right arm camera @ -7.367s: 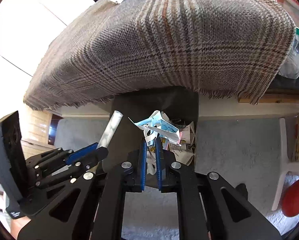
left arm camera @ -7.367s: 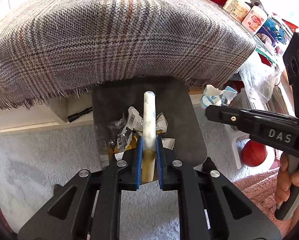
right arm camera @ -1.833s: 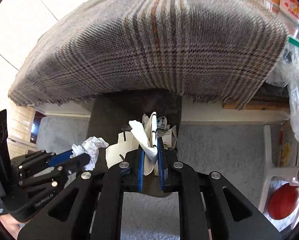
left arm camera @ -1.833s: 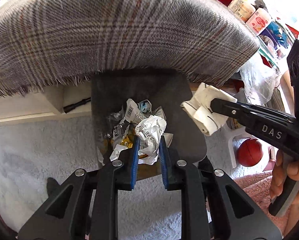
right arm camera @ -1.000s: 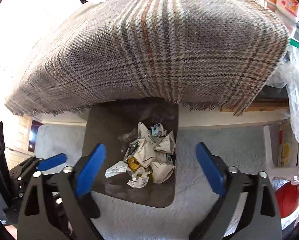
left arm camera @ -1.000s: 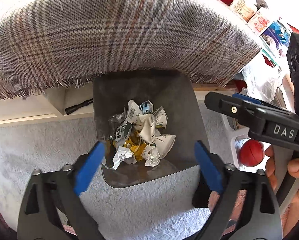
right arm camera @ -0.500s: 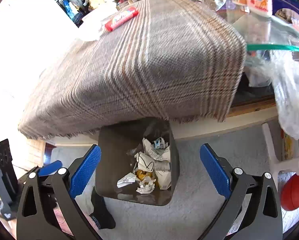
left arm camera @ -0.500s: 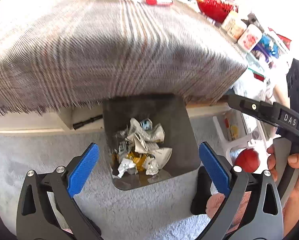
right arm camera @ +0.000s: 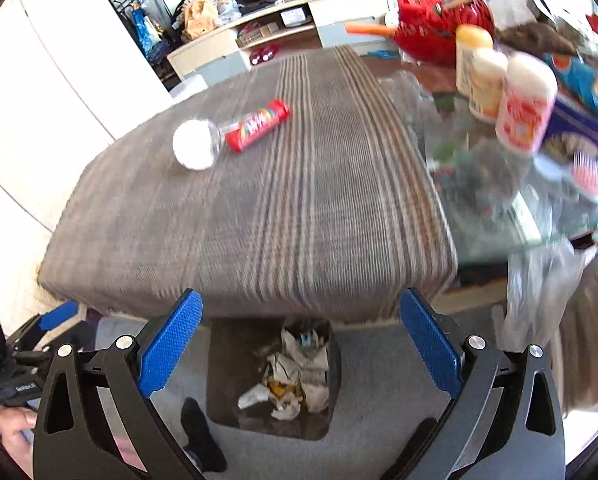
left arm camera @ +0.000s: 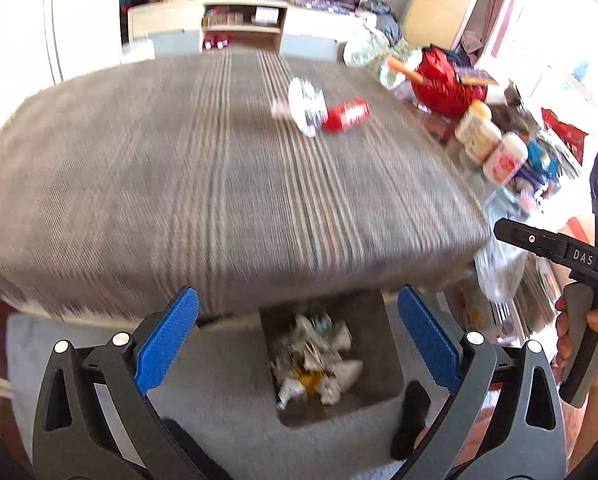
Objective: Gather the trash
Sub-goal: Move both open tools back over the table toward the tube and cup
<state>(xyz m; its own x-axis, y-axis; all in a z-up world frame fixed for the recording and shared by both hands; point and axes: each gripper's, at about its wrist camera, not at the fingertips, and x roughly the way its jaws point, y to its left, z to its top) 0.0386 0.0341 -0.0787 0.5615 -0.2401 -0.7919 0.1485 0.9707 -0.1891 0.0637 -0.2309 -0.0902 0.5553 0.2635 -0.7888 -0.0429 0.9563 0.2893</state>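
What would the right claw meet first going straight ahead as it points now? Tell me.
Probably the plaid tablecloth, near its front edge above the trash bin. The open right claw holds nothing; depth is unclear.

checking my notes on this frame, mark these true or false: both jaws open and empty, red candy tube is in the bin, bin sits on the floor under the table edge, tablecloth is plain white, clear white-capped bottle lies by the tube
1. Both grippers, left and right, have jaws open and empty: true.
2. The red candy tube is in the trash bin: false, it lies on the table.
3. The bin sits on the floor below the table edge: true.
4. The tablecloth is plain white: false, it is grey-brown plaid.
5. A clear bottle with a white cap lies touching the tube: true.
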